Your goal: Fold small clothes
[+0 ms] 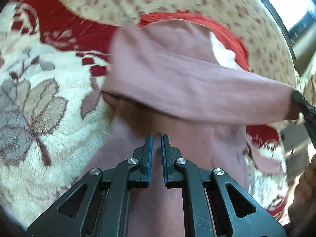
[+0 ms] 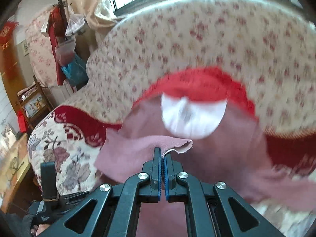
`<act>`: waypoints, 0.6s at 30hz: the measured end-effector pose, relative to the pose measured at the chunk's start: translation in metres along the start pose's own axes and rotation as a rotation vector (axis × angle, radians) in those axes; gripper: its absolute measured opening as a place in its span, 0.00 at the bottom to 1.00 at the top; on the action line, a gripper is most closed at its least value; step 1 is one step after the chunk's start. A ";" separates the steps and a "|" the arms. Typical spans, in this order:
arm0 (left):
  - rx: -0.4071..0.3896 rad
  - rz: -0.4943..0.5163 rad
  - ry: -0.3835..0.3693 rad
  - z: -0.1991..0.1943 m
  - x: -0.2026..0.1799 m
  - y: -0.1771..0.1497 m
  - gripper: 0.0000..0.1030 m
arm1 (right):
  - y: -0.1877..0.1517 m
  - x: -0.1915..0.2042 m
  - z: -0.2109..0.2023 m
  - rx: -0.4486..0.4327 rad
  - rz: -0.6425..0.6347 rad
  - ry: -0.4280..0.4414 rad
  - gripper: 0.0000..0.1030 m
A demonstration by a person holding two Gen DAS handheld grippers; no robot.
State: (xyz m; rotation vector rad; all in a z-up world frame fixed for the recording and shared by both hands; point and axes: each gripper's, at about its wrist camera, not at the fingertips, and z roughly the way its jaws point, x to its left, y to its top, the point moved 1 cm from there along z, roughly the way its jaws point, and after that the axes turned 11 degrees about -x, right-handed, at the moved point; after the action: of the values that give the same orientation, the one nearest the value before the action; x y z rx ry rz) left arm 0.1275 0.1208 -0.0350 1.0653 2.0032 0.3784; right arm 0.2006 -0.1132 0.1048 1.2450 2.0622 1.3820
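Your right claw is pinching a hemmed edge of the pink garment; the fold of cloth is visible between its pads, lifted clear of the layer beneath. Your left claw is pressed nearly together over the pink garment; whether it traps cloth cannot be told. The garment spreads ahead of and beneath both claws on a floral blanket, with a red cloth and a white item just beyond it.

Treat the fabric as light, soft and limp: it drapes and sags from any grip point. Take hold at hems or corners, where the doubled edge gives the pads purchase. A single layer may slip out.
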 end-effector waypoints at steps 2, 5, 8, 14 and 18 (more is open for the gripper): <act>-0.007 -0.024 -0.013 0.006 0.001 0.006 0.05 | 0.022 -0.004 -0.002 -0.015 -0.020 -0.013 0.02; -0.014 -0.018 -0.075 0.019 -0.012 0.017 0.05 | 0.051 -0.011 -0.010 -0.052 -0.023 -0.011 0.02; -0.010 0.007 -0.105 0.032 -0.023 0.025 0.06 | 0.073 -0.018 -0.027 -0.113 -0.021 -0.012 0.02; -0.037 0.002 -0.106 0.056 -0.022 0.060 0.05 | 0.096 -0.036 -0.056 -0.189 -0.002 -0.037 0.02; -0.096 0.013 -0.062 0.065 -0.018 0.088 0.05 | 0.090 -0.058 -0.066 -0.204 0.031 -0.081 0.02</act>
State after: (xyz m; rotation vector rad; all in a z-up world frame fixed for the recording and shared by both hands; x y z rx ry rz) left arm 0.2320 0.1519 -0.0148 1.0180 1.9048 0.4390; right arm 0.2286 -0.1854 0.2037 1.2292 1.8043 1.4885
